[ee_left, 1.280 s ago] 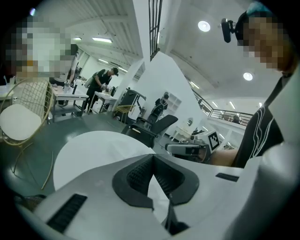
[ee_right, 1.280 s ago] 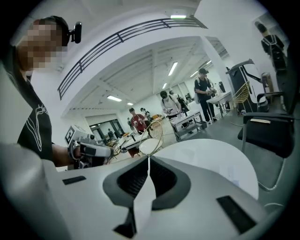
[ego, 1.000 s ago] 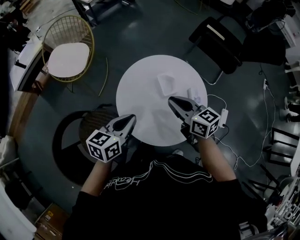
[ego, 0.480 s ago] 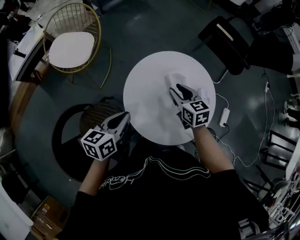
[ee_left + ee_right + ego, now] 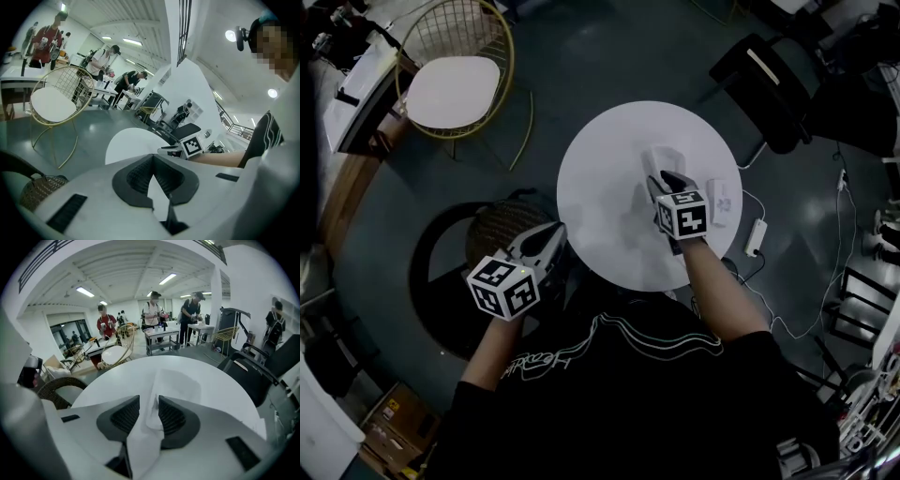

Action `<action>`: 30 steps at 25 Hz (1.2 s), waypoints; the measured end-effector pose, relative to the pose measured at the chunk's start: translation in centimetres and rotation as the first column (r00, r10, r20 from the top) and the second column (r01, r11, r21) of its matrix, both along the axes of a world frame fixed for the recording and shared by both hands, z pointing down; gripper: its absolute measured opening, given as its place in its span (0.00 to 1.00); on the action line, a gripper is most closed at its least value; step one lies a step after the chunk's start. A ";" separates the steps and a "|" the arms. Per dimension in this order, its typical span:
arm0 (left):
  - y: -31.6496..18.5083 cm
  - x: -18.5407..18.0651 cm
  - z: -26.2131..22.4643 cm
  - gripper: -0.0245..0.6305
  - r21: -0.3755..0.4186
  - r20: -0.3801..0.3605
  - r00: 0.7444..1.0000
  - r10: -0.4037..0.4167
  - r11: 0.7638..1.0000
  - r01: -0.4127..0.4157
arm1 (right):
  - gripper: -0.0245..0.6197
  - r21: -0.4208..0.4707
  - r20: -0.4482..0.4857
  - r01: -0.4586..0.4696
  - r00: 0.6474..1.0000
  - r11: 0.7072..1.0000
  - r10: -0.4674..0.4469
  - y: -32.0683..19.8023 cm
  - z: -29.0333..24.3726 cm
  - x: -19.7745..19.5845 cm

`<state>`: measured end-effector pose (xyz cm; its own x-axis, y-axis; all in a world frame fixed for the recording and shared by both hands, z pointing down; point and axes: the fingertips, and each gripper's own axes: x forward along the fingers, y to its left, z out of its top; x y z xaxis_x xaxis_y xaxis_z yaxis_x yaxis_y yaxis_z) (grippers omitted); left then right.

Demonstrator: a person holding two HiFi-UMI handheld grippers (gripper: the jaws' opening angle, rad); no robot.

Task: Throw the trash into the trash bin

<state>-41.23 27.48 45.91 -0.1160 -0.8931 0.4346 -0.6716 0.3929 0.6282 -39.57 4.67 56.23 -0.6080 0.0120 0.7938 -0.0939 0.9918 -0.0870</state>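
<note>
Item one, a white crumpled paper tissue [image 5: 662, 157] [image 5: 180, 385], lies on the round white worktop [image 5: 600, 187] [image 5: 140, 369] [image 5: 123, 140], right of its middle. The right tongs [image 5: 661, 180] [image 5: 149, 398] point down onto the near end of it. Their jaws have just been opening and stand partly apart, and a fold of the tissue rises between the ribbed black pads. We do not see the pads squeezing it. The left tongs [image 5: 558, 230] [image 5: 153, 157] are closed tip to tip and hold nothing. They hang at the worktop's near-left edge, well apart from the tissue. Item two, a dark woven wicker bin [image 5: 495, 225] [image 5: 35, 190] [image 5: 56, 387], stands on the grey floor just beside that edge, partly beneath the left tongs. Item three, a small flat white packet [image 5: 719, 199], rests near the worktop's right rim, just beside the right tongs. Around these we list a gold wire chair with a white seat [image 5: 455, 89] [image 5: 49, 103], a black office chair [image 5: 769, 84] [image 5: 262, 371] and a white power strip [image 5: 757, 237] with its cable on the floor. Each gripper's cube [image 5: 503, 286] [image 5: 682, 214] bears black-and-white square markers. The pale script on the wearer's black shirt [image 5: 539, 361] is too small for us to read, as is any print on the packet.
</note>
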 end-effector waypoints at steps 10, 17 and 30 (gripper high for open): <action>0.1 0.4 0.0 0.05 -0.009 -0.002 1.000 0.001 1.000 -0.001 | 0.20 0.039 -0.030 0.004 1.000 0.999 -0.003 -0.2 0.3 -0.3; -0.9 1.2 0.0 0.05 -0.027 0.012 0.999 0.036 0.999 -0.035 | 0.15 0.056 0.010 0.005 1.000 0.998 -0.005 0.0 -1.3 0.9; -6.9 4.1 -2.0 0.05 -0.035 0.119 0.964 0.238 0.971 -0.235 | 0.12 0.013 0.243 -0.055 0.969 0.998 0.050 -1.4 -8.7 5.3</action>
<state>-37.15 20.63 43.86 0.0448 -0.8924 0.4489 -0.8175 0.2255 0.5299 -34.22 3.31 47.53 -0.7820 -0.0396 0.6220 -0.1248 0.9877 -0.0940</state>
